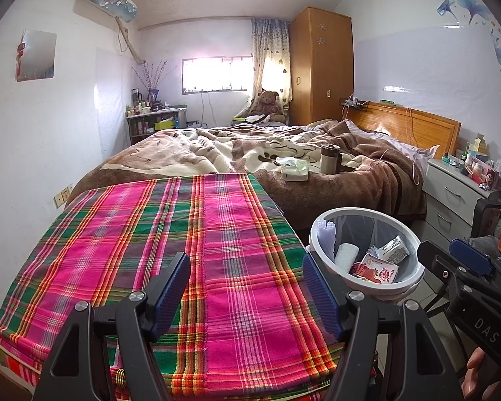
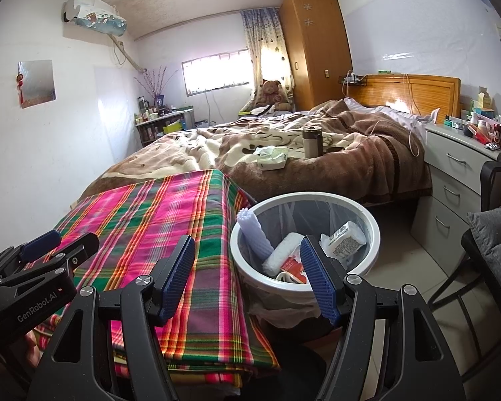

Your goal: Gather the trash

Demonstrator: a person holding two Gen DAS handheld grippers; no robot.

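Two grippers, left (image 1: pixel 245 287) and right (image 2: pixel 247 275), fingers apart and empty, over plaid cloth (image 1: pixel 170 244), bin (image 2: pixel 370 234) holding trash beside it

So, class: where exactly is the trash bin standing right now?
The white trash bin stands on the floor just right of the plaid cloth, in front of the bed; in the right wrist view it sits lower centre.

Plaid cloth (image 1: pixel 170 250) – woven, matt; bin (image 2: pixel 374 234) – smooth white plastic (thin clear liner); headboard (image 2: pixel 414 92) glossy wood.
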